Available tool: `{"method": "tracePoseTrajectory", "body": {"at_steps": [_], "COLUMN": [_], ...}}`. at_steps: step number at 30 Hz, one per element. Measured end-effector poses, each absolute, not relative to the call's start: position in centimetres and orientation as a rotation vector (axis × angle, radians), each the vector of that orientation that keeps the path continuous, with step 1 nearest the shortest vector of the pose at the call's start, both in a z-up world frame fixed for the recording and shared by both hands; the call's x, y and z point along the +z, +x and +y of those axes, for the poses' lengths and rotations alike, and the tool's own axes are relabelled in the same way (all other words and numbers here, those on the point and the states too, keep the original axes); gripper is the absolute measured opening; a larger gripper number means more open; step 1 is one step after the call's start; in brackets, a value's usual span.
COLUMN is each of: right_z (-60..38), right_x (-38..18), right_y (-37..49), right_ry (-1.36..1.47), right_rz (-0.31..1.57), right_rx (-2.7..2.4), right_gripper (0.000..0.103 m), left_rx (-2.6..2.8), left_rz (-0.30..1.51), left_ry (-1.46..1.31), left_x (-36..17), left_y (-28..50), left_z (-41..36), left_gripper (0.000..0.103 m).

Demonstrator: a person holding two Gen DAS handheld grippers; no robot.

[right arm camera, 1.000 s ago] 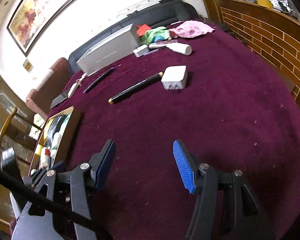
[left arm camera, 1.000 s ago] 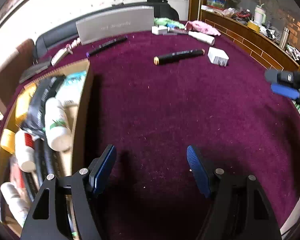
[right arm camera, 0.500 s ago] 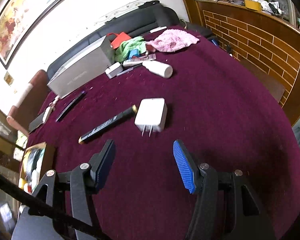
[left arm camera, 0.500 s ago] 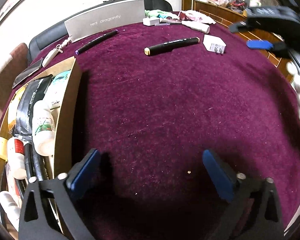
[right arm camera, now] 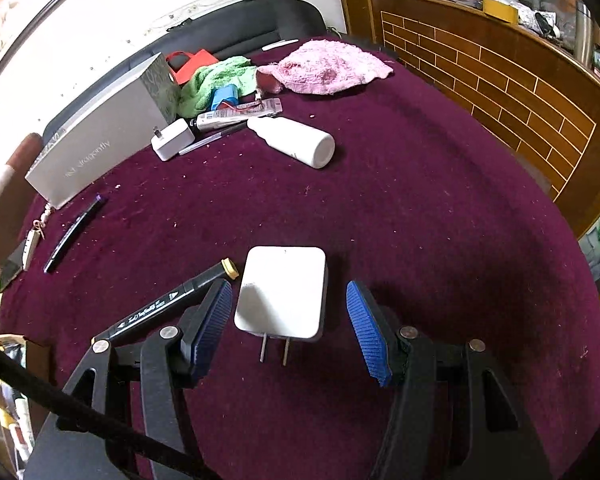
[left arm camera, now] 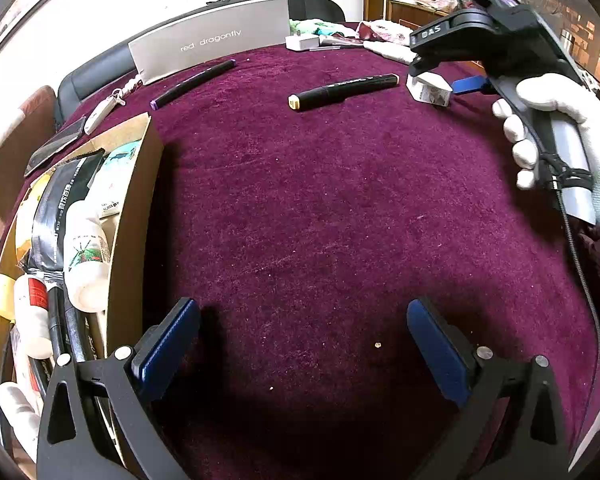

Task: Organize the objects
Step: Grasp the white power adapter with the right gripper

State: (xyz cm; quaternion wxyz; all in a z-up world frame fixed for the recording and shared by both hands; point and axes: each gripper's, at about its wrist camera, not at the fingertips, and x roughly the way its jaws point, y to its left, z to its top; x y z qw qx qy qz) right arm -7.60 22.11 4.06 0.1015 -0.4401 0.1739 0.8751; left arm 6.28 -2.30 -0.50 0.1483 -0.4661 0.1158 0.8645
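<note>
From your left wrist camera, your left gripper [left arm camera: 302, 344] hangs over the bare maroon bench [left arm camera: 320, 208] with its fingers [left arm camera: 168, 344] spread wide and nothing between them. A cardboard box [left arm camera: 134, 216] packed with bottles and tubes sits just to its left. Farther off lie a black marker [left arm camera: 342, 91] and, beside its far end, the white charger [left arm camera: 428, 88], with your gloved right hand [left arm camera: 556, 136] bringing the other tool over it. From your right wrist camera, your right gripper [right arm camera: 288, 320] has its fingers [right arm camera: 368, 332] wide apart on either side of the white charger [right arm camera: 282, 292], neither pad touching it; the charger lies flat, prongs pointing toward the camera. The black marker [right arm camera: 168, 304] lies just beside the left finger. A white bottle [right arm camera: 296, 141] lies on its side farther back.
</note>
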Motion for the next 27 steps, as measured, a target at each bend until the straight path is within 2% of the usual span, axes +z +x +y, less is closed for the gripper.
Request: {"method": "tracePoseTrajectory", "body": {"at_steps": [8, 11, 12, 27], "right_z": [20.8, 21.1, 21.2, 22.3], "right_x": [2.7, 2.8, 2.9, 2.7], "right_y": [-9.6, -9.1, -8.9, -2.7], "right_ry": [-1.36, -1.375, -1.385, -1.293], "right_rz": [0.382, 0.362, 0.375, 0.436], "right_rx": [2.578, 2.583, 2.589, 2.673], "right_gripper": [0.059, 0.046, 0.045, 0.045], "left_rx": [2.486, 2.486, 2.486, 2.508], "left_rz": [0.333, 0.334, 0.334, 0.31], "left_ry": [-1.34, -1.339, -1.34, -1.355], "left_x": [-0.5, -0.5, -0.5, -0.5], "left_y": [6.3, 6.3, 6.3, 6.5], "left_z": [-2.3, -2.3, -2.3, -2.3], "left_gripper": [0.102, 0.102, 0.102, 0.102]}}
